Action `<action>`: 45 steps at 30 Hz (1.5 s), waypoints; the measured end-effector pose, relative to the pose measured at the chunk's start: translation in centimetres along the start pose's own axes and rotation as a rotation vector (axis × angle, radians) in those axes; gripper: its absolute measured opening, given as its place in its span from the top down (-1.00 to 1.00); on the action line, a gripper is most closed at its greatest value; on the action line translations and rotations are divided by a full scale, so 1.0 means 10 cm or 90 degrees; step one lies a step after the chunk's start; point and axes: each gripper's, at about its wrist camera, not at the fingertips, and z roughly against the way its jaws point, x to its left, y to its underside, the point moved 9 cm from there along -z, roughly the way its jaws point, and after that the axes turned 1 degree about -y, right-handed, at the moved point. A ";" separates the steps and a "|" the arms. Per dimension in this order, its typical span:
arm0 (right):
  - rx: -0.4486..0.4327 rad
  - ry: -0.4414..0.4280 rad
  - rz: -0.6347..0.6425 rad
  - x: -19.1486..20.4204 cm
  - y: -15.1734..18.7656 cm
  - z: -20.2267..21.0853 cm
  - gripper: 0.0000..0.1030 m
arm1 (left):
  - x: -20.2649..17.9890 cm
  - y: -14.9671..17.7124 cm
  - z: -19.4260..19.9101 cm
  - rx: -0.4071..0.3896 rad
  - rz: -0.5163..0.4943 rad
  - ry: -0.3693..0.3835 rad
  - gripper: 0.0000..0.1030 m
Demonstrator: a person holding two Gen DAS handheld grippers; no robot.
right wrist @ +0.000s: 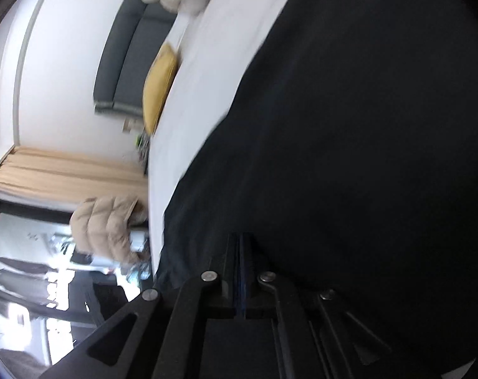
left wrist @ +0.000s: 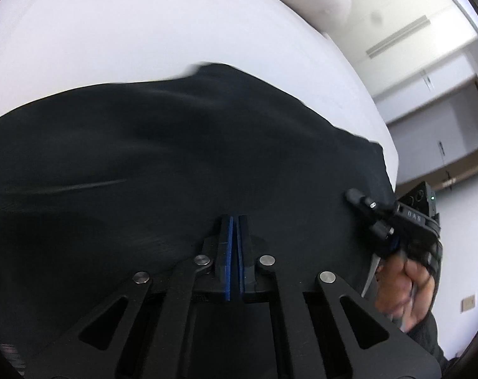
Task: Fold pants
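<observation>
Black pants (left wrist: 175, 164) are seen spread flat across the white bed (left wrist: 119, 38), filling the near field; their long axis cannot be told from these views. A fold is judged to be under way. Next, an edge must be pinched and carried over. Left hand-held gripper (left wrist: 234, 221) and right hand-held gripper (right wrist: 241, 240) are pressed together over the cloth; whether fabric is caught cannot be told.

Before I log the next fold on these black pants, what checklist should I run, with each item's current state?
1. Left gripper shut: ok.
2. Right gripper shut: ok.
3. Cloth pinched in either gripper: cannot tell, dark on dark.
4. Black fabric pants on the white bed surface: ok.
5. Pants smooth: not ok, creases show.
6. Yellow cushion off the pants: ok.
</observation>
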 end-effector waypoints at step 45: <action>-0.178 0.000 -0.059 -0.73 -0.74 0.91 1.00 | 0.89 0.75 0.98 -0.115 0.055 -0.010 0.99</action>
